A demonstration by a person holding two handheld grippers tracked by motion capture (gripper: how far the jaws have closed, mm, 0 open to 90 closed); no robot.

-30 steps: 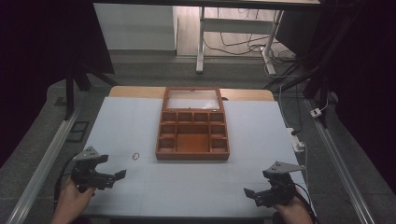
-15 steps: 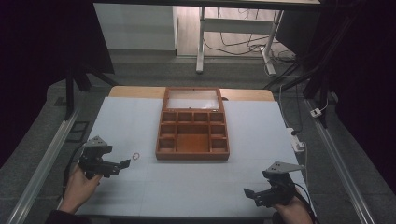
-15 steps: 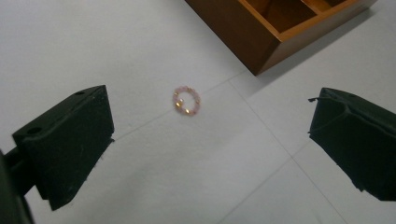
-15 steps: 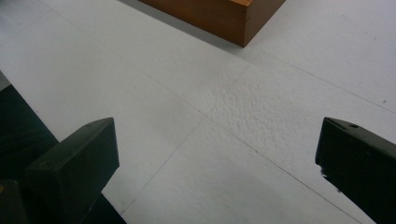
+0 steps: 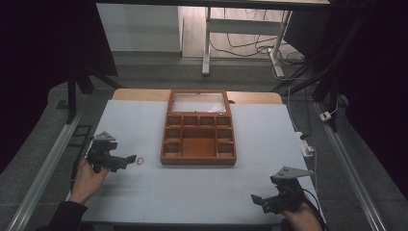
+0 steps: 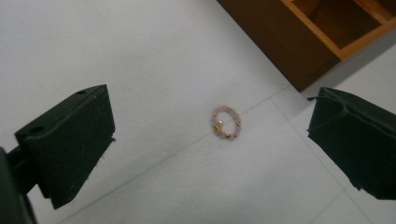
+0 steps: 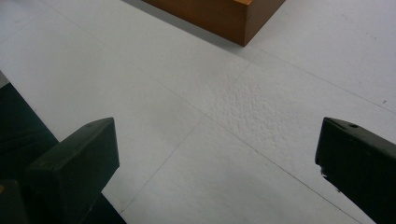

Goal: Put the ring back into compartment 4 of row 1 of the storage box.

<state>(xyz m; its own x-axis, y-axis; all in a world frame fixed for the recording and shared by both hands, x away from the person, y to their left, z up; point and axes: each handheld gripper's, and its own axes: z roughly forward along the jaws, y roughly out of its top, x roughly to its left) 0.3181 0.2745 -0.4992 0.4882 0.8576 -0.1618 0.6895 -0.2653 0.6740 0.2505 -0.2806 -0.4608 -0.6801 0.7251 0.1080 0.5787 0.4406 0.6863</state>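
Nearest you, at the table's front right corner, your right gripper sits low over the pale table covering, held in your right hand. Its jaws are spread wide with nothing between them; in the right gripper view they frame bare covering, with a corner of the wooden box farther off.

Farther in, near the table's left edge, your left hand holds your left gripper, which points toward the table's middle. Its jaws are also released and wide apart. In the left gripper view, a small beaded ring, pink with a few gold beads, lies flat on the covering in the gap between the jaws, touching neither. In the high view the ring lies just beyond the jaw tips, just beside the front left corner of the box.

Beyond that, the wooden compartment box sits at the table's middle, reaching toward the far edge, its glass-panelled lid open at the back.
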